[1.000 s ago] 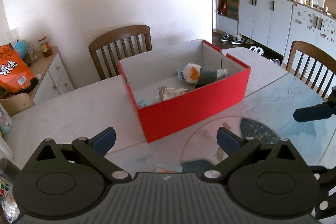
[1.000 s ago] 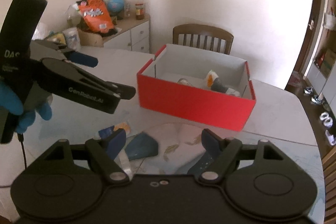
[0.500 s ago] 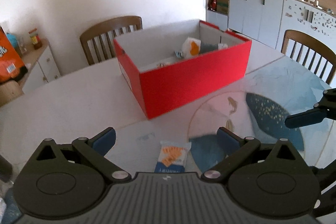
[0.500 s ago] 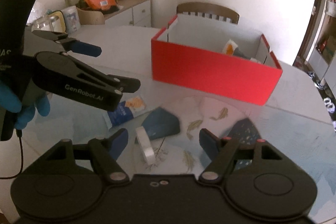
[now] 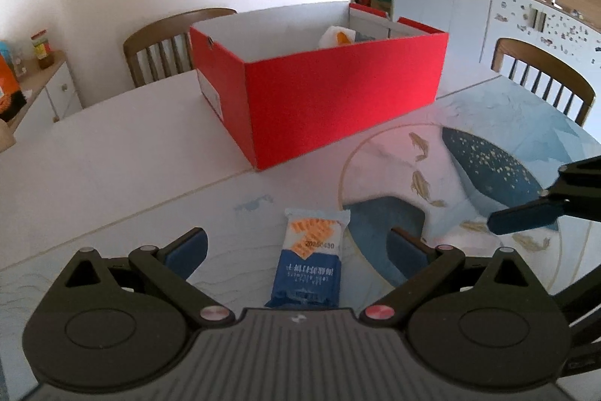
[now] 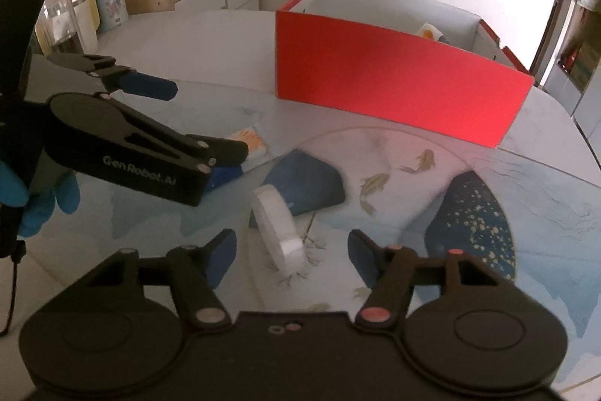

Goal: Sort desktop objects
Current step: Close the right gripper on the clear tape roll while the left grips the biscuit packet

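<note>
The left gripper [image 5: 296, 247] is spread wide, straddling one snack packet [image 5: 310, 258] that lies flat on the table [image 5: 112, 153] between the jaws, its long axis running near to far, untouched. The right gripper [image 6: 291, 250], also spread, has just been closing; one tape roll [image 6: 278, 232] stands on edge between its jaws, apparently not yet pinched, though the blur makes that hard to judge. Each gripper is nearest its own thing. One red box [image 5: 338, 100] sits at the far side, already holding a few things; their number cannot be told.
</note>
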`<act>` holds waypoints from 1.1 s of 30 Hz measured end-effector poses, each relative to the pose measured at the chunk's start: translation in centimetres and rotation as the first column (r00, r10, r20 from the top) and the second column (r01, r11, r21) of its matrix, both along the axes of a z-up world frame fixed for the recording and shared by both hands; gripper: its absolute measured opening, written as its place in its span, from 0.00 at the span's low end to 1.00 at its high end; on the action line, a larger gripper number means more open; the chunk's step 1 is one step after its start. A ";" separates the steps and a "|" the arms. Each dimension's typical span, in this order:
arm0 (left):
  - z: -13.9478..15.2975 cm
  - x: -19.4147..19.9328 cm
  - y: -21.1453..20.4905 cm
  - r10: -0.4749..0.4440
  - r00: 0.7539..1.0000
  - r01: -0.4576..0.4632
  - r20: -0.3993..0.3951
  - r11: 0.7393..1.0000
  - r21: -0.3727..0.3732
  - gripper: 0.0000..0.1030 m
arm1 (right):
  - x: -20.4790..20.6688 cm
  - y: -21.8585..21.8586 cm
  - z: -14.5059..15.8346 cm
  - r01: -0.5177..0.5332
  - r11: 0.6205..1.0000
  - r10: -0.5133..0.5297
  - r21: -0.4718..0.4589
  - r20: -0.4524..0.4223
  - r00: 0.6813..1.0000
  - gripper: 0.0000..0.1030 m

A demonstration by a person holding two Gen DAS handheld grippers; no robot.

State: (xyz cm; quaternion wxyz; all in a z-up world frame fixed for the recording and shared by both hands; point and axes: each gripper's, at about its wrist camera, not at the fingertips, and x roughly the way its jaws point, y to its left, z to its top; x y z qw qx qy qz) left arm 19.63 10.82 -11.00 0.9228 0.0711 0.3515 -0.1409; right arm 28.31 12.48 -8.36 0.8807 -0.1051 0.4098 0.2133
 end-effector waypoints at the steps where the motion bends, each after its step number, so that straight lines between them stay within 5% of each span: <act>1: -0.2 0.1 0.1 -0.003 1.000 0.003 -0.002 1.000 -0.006 0.98 | 0.1 0.2 -0.2 0.001 1.000 -0.001 -0.006 0.001 1.000 0.61; 13: -2.2 0.9 0.6 -0.028 0.999 0.027 -0.033 0.999 -0.038 0.90 | 1.2 1.5 -1.8 0.018 1.000 -0.018 -0.019 -0.015 1.000 0.50; 33: -3.0 0.6 0.7 -0.049 0.998 0.049 -0.041 0.999 -0.019 0.61 | 1.8 1.6 -2.5 0.025 1.000 -0.024 0.008 -0.032 0.999 0.31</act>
